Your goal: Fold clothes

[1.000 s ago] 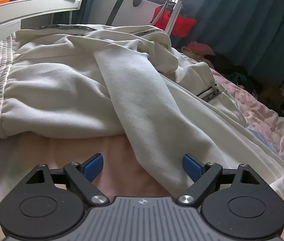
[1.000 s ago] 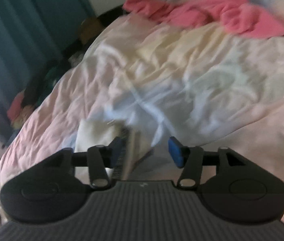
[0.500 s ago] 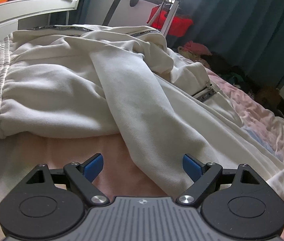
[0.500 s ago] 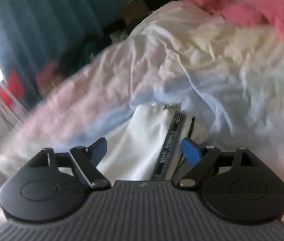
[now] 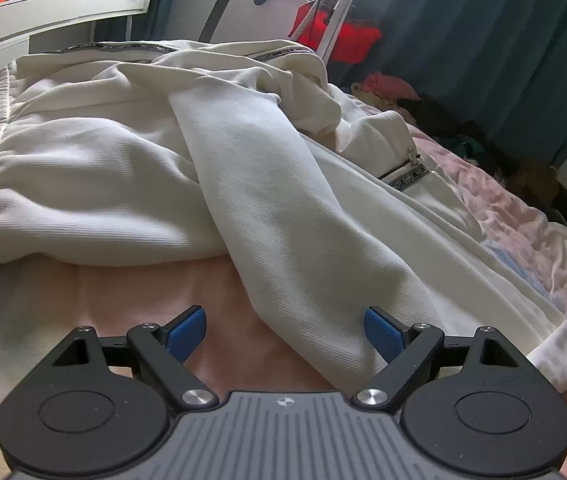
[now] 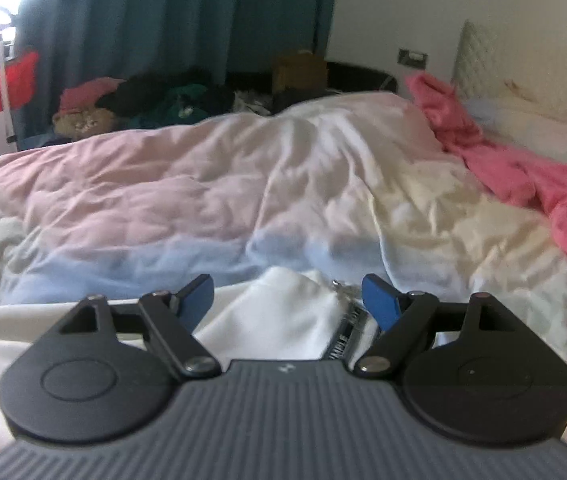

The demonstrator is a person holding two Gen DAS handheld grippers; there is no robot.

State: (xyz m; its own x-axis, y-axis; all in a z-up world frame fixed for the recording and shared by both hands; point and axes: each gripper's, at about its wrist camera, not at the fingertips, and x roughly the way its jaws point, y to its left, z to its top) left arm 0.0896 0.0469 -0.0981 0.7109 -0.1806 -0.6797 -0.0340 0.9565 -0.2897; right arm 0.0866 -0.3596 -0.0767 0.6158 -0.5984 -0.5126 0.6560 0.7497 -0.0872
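Note:
A cream-white jacket (image 5: pixel 131 168) with ribbed hem and dark logo tape lies crumpled on the bed. One sleeve (image 5: pixel 283 216) runs down toward my left gripper (image 5: pixel 285 330), which is open and empty, the sleeve's end lying between its blue pads (image 5: pixel 185 330). My right gripper (image 6: pixel 285 300) is open just above a white corner of the jacket (image 6: pixel 283 316) with a zipper and logo tape (image 6: pixel 345 332); it holds nothing. That same corner shows at the right edge of the left wrist view (image 5: pixel 563 348).
The bed has a pastel pink, blue and cream duvet (image 6: pixel 203 208). A pink garment (image 6: pixel 523 172) lies near the headboard. Dark clothes (image 6: pixel 163 100) pile by teal curtains (image 5: pixel 483 40). A white desk (image 5: pixel 43 20) and a rack with a red bag (image 5: pixel 339 36) stand behind.
My right gripper has opened and swung round, now level over the jacket's zipper corner facing the far wall. My left gripper has barely moved and stays open at the sleeve.

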